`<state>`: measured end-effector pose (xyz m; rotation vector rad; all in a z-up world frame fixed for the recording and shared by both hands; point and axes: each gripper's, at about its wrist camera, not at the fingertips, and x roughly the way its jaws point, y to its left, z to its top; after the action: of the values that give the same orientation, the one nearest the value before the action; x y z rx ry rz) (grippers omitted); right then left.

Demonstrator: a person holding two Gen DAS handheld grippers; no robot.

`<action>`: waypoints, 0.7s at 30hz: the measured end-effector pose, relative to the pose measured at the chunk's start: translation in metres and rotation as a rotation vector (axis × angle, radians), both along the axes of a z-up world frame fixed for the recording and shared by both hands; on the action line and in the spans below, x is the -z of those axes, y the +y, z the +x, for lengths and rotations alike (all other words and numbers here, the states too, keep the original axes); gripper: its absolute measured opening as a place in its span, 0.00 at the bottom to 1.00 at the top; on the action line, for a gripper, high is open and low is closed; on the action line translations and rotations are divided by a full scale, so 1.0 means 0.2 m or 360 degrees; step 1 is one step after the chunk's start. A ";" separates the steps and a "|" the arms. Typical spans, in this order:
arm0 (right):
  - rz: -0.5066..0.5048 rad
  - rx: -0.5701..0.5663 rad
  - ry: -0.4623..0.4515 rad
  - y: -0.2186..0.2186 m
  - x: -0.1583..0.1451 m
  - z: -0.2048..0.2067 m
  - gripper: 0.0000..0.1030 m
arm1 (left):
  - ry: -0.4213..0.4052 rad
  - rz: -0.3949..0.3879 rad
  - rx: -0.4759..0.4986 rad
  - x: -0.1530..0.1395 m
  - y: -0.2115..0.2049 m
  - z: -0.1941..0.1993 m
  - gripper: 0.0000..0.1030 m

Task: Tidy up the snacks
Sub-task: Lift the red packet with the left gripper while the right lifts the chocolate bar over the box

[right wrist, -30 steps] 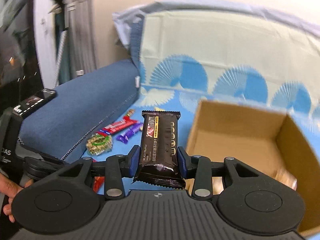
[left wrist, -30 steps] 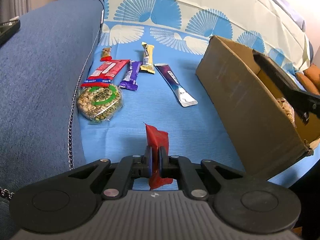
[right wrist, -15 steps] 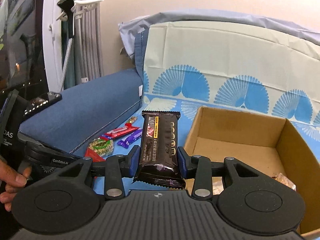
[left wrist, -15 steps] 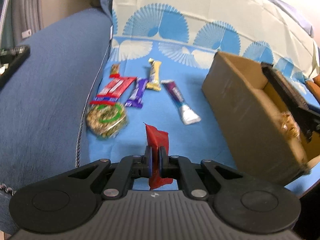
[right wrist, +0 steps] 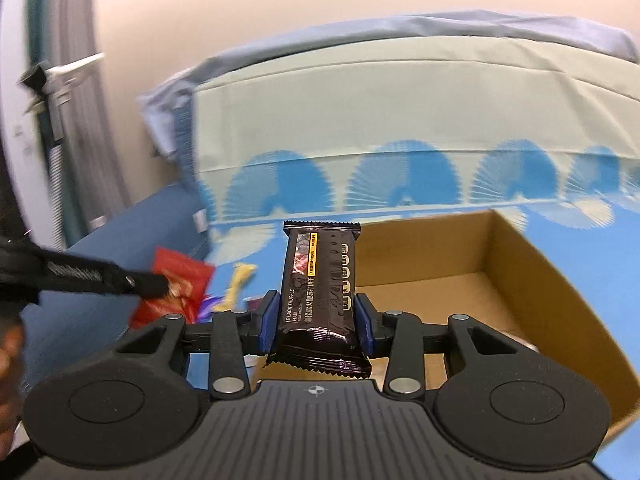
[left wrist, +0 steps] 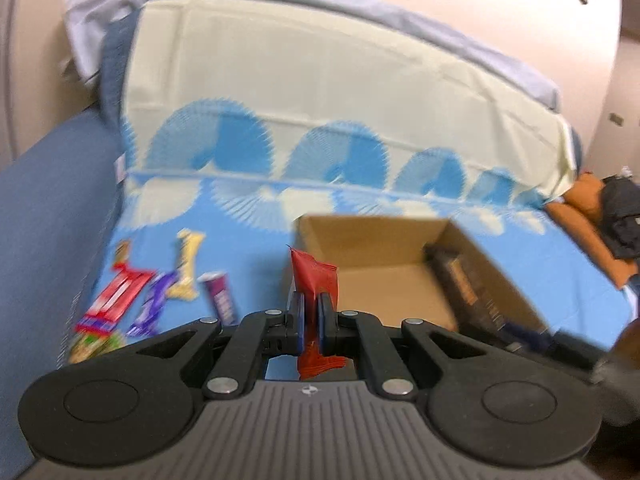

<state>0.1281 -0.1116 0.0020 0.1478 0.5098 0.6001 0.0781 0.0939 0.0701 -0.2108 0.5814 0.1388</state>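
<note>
Near the sofa seat's left edge, loose snack bars (left wrist: pixel 132 300) lie on the blue cloth. The left gripper (left wrist: pixel 311 322) is pinching a thin red packet (left wrist: pixel 314 280) edge-on, upright before the cardboard box (left wrist: pixel 372 264). The right gripper (right wrist: pixel 316 316) clamps a dark wrapped bar (right wrist: pixel 320 280) across its width above the box; both look light, crinkly and slippery, best held mid-body.

Before you a blue sofa (left wrist: pixel 48 208) spread with a fan-print blue cloth (left wrist: pixel 248 248), on it an open cardboard box (left wrist: pixel 400 280), to its left a loose row of snack bars (left wrist: pixel 160 284), red, purple, yellow
</note>
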 end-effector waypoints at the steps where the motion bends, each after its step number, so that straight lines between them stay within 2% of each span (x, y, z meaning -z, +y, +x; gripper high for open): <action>1: 0.0005 0.0041 0.0014 -0.02 0.00 0.02 0.40 | -0.0017 -0.0003 0.0021 -0.02 -0.03 0.03 0.06; 10: 0.0029 0.0341 0.0035 -0.20 0.03 0.12 0.40 | -0.0120 -0.0057 0.0164 -0.16 -0.29 0.21 0.06; 21: 0.0028 0.0403 0.0000 -0.25 0.03 0.11 0.40 | -0.0182 -0.0053 0.0252 -0.24 -0.44 0.33 0.06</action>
<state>0.1496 -0.1622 -0.0039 0.2255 0.4772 0.3576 0.1442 0.0058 0.1173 -0.2025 0.4849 -0.0363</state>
